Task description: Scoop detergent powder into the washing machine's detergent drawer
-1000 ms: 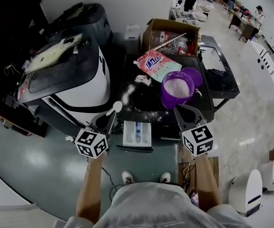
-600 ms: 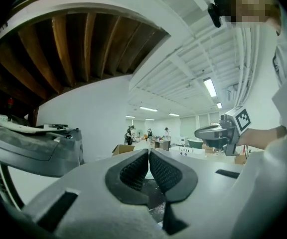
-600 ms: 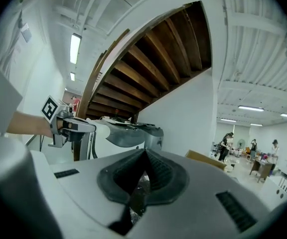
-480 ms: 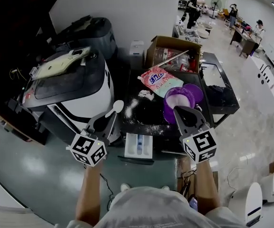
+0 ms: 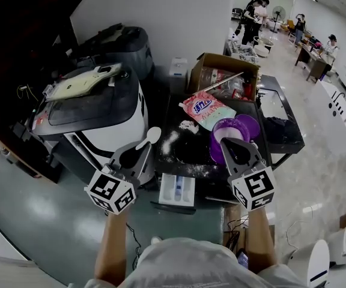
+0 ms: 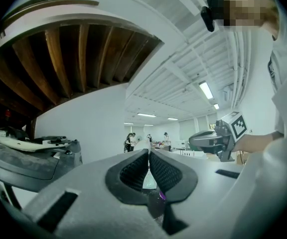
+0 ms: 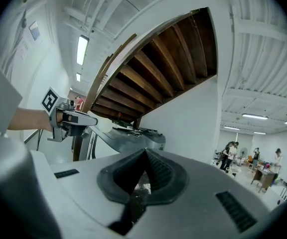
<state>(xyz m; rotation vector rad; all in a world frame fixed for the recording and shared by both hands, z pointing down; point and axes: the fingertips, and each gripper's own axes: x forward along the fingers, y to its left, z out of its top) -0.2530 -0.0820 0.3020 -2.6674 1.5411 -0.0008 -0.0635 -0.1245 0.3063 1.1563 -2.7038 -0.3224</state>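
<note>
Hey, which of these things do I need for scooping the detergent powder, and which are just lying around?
Needed: spoon in the left gripper, purple powder tub, detergent drawer, detergent bag.
Lying about: cardboard box, purple lid.

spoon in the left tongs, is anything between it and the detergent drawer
Nothing visible does. The spoon sits clamped in the left tongs, just up-left of the open detergent drawer, whose compartments show uncovered. The purple tub stands off to the right.
</note>
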